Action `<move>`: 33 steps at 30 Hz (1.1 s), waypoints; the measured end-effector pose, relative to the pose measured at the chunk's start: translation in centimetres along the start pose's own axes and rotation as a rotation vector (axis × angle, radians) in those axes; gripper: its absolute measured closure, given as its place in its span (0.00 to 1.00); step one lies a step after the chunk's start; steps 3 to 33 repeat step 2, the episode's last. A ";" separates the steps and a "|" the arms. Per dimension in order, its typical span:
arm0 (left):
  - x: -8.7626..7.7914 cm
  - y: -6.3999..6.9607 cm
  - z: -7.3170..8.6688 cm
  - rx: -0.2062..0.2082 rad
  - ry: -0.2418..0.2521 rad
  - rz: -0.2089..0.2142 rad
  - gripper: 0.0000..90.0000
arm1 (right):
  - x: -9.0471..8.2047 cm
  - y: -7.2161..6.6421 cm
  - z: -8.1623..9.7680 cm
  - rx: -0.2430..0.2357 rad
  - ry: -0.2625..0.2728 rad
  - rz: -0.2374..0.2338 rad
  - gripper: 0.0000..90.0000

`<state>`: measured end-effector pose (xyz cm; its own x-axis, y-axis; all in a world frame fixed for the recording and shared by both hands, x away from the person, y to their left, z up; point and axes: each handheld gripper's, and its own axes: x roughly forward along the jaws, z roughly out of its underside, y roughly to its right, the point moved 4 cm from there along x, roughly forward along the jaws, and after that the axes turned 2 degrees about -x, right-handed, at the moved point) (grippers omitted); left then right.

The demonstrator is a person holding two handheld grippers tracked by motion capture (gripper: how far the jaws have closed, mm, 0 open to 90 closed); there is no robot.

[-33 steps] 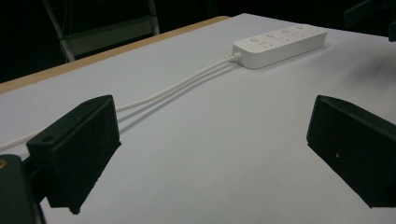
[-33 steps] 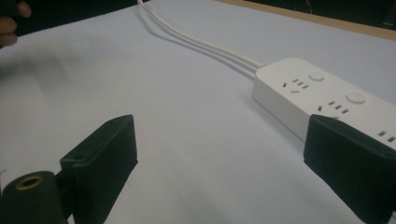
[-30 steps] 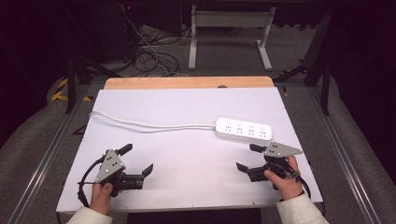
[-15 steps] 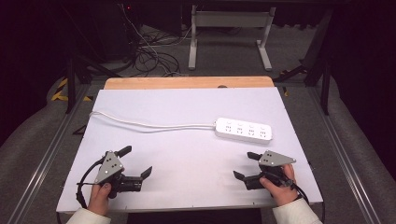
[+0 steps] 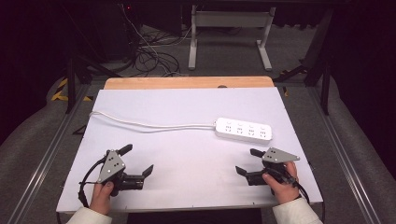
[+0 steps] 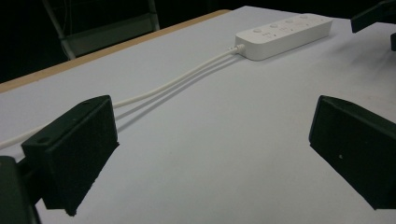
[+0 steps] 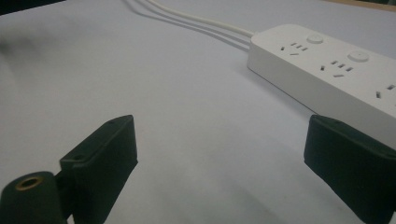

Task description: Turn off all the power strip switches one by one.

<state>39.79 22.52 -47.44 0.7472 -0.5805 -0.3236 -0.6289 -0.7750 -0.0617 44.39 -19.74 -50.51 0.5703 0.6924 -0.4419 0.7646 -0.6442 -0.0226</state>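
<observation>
Power strip (image 5: pixel 243 130) lying flat on white table (image 5: pixel 187 107), right of centre, toward far half. White cord (image 5: pixel 149 124) runs off its left end, snakes across to table's left edge. Right gripper (image 5: pixel 248 161) near right corner, jaws spread wide, nothing between them, strip just beyond, not touching. Left gripper (image 5: pixel 138 160) near left corner, jaws spread too, empty, well apart from strip. Both held low by hands at near edge. Pile of cables on floor (image 5: pixel 149 56) past far side.
</observation>
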 end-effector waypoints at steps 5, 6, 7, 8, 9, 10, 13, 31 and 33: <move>-0.1 0.0 0.0 -0.011 0.008 0.003 0.02 | 0.0 0.1 0.0 -0.005 -0.001 0.007 0.11; -0.1 0.0 0.0 -0.011 0.008 0.003 0.02 | 0.0 0.1 0.0 -0.005 -0.001 0.007 0.11; -0.1 0.0 0.0 -0.011 0.008 0.003 0.02 | 0.0 0.1 0.0 -0.005 -0.001 0.007 0.11; -0.1 0.0 0.0 -0.011 0.008 0.003 0.02 | 0.0 0.1 0.0 -0.005 -0.001 0.007 0.11; -0.1 0.0 0.0 -0.011 0.008 0.003 0.02 | 0.0 0.1 0.0 -0.005 -0.001 0.007 0.11; -0.1 0.0 0.0 -0.011 0.008 0.003 0.02 | 0.0 0.1 0.0 -0.005 -0.001 0.007 0.11; -0.1 0.0 0.0 -0.011 0.008 0.003 0.02 | 0.0 0.1 0.0 -0.005 -0.001 0.007 0.11; -0.1 0.0 0.0 -0.011 0.008 0.003 0.02 | 0.0 0.1 0.0 -0.005 -0.001 0.007 0.11; -0.1 0.0 0.0 -0.011 0.008 0.003 0.02 | 0.0 0.1 0.0 -0.005 -0.001 0.007 0.11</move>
